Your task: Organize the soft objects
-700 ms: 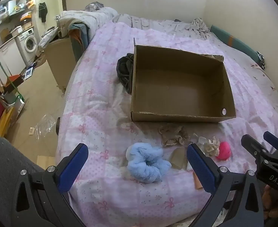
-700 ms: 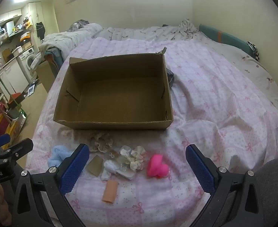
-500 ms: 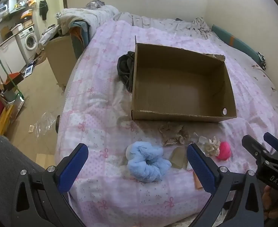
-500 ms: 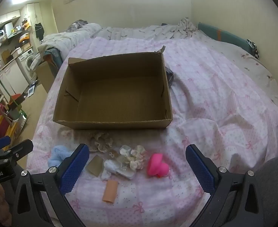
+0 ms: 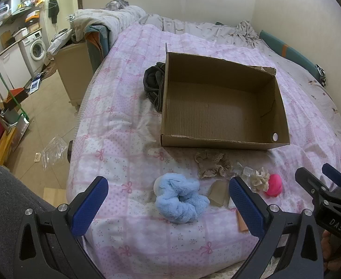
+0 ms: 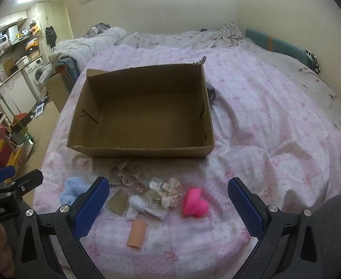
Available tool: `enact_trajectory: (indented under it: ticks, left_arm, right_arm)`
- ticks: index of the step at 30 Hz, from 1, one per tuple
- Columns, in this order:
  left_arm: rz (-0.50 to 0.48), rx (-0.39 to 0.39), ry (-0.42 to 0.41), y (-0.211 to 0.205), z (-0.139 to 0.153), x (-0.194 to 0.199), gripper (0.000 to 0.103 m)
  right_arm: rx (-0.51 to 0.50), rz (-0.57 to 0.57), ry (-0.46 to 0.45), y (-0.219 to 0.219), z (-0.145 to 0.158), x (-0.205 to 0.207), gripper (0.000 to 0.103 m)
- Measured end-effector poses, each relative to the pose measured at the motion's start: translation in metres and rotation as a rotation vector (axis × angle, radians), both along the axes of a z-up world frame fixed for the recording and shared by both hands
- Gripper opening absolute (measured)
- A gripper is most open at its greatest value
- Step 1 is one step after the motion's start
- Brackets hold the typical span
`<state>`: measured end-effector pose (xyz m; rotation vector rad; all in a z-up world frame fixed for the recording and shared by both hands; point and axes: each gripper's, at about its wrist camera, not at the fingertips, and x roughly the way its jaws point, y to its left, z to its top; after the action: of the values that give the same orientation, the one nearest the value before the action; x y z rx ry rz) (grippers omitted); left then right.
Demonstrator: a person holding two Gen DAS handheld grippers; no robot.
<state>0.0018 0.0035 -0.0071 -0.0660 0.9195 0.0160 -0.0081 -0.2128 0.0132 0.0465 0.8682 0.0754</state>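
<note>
Tongs, left point(image 5: 168, 205): spread wide, holding nothing, above the fluffy light-blue scrunchie point(image 5: 180, 201).
Tongs, right point(image 6: 168, 205): spread wide, holding nothing, above the soft pile.
Soft pile: beige lace scrunchie point(image 6: 126, 173), cream scrunchie point(image 6: 169, 191), bright pink plush heart point(image 6: 194, 203), near the bed's front edge.
Box: open brown cardboard box point(image 6: 142, 137), just behind the pile.
Open room: bare pink bow-print quilt point(image 6: 275, 127) right of the box.
Writing: "DAS", "nRobot.AI" on the tongs' bodies.

Cardboard box point(image 6: 142, 114): one, at 12 o'clock. Scrunchies: three, namely blue fluffy scrunchie point(image 5: 180, 201) at 9 o'clock, beige lace scrunchie point(image 6: 126, 173) at 11, cream scrunchie point(image 6: 170, 191) centre. Pink heart-shaped sponge point(image 6: 194, 203): one, at 3 o'clock. Peach tube point(image 6: 136, 233): one, at 6 o'clock. Brown card piece point(image 6: 118, 201): one.
</note>
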Motion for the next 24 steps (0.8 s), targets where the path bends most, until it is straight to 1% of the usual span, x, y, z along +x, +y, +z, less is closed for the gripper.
enact_trajectory:
  ticks: [24]
  left_arm:
    - [0.014, -0.001, -0.001, 0.0034, 0.0006, -0.0001, 0.103]
  right_arm:
    - [0.005, -0.002, 0.003, 0.0001, 0.0, 0.0004, 0.103]
